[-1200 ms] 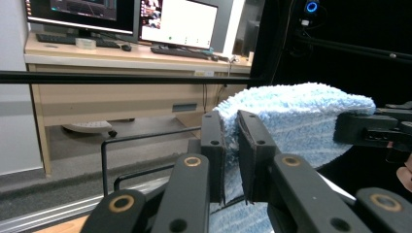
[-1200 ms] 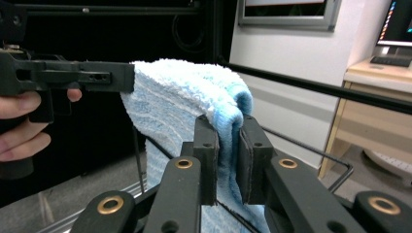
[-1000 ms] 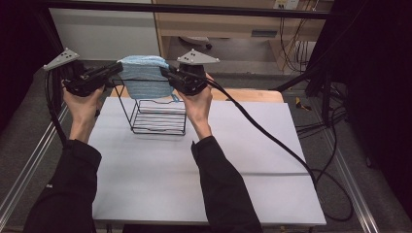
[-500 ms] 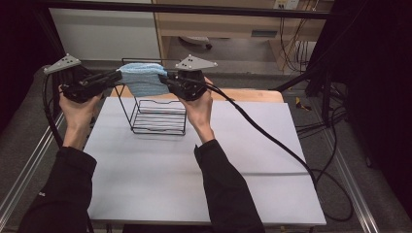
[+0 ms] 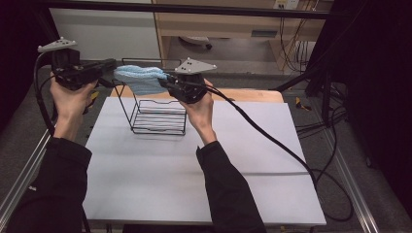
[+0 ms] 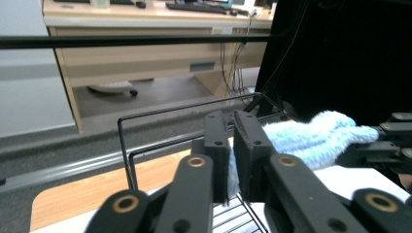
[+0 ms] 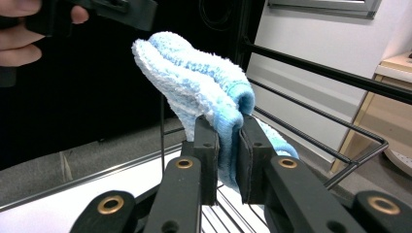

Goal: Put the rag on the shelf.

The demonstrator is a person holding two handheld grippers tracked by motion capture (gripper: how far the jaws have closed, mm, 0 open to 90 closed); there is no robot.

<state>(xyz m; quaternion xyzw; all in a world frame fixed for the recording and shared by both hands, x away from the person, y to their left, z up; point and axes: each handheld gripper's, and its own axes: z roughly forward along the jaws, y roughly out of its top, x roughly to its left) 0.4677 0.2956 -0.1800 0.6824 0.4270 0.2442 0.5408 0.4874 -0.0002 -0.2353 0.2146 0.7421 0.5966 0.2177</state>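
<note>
We're holding the blue towel (image 5: 141,77) stretched in the air above the wire rack (image 5: 158,114), not touching it. Left gripper (image 5: 111,65) jaws have just been closing and are clamping one end; right gripper (image 5: 163,80) is clamping the other end. Rack is sitting on the white table (image 5: 233,160).

Beyond the white table (image 5: 160,179) at twelve o'clock stands a light wooden desk (image 5: 228,22) — a pale panel (image 5: 104,34) at eleven, grey floor (image 5: 233,56) beneath. Black cables (image 5: 296,39) hang at one o'clock; the dark mass at three — possibly a curtain (image 5: 379,73).
</note>
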